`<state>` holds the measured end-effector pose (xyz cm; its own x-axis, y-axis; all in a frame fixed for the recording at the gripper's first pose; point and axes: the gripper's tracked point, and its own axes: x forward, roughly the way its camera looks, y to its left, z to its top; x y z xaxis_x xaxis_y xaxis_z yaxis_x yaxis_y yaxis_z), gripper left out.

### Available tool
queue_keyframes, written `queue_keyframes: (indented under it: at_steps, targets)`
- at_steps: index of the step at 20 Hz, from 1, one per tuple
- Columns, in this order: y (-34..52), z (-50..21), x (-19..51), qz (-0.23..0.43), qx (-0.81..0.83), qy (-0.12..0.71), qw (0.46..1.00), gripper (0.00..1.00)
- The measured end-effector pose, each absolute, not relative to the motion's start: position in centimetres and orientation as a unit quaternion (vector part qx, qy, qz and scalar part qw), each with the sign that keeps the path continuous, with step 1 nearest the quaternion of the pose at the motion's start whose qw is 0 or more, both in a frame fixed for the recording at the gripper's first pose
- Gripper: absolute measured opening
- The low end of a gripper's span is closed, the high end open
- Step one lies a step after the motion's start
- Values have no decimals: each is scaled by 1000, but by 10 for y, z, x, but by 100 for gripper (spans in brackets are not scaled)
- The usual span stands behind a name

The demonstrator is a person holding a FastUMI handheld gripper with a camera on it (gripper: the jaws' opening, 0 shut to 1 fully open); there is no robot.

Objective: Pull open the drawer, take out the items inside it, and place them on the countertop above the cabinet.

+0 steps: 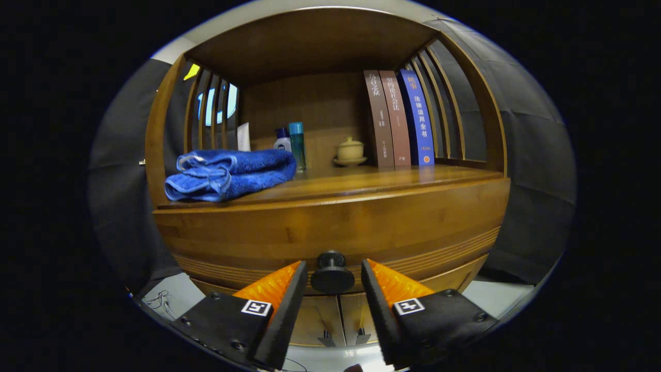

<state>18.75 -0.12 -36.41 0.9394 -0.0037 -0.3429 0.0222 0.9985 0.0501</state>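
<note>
Straddling the round black drawer knob (331, 273) with parted, untouching fingers, the gripper (331, 271) faces a closed wooden drawer (330, 232), nothing removed.

My jaws stand apart with the round drawer knob (331, 272) in the gap between them, nothing else nearby. On the counter (392, 178) above, a folded blue towel (227, 173) blocks the front left, while bottles (292, 144), a lidded cup (350, 151) and upright books (397, 119) line the back. I see bare wood across the front middle and right.
</note>
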Motion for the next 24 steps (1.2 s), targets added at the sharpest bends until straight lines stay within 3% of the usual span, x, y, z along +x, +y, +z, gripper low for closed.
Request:
queue_keyframes:
  at_steps: [3,9,10,24]
  targets:
    - [0,-361,194,-1,28,167,986,55]
    - [1,-364,195,5,10,174,985,41]
    - [-1,-359,190,7,4,177,984,32]
    - [-5,-341,73,3,31,186,982,32]
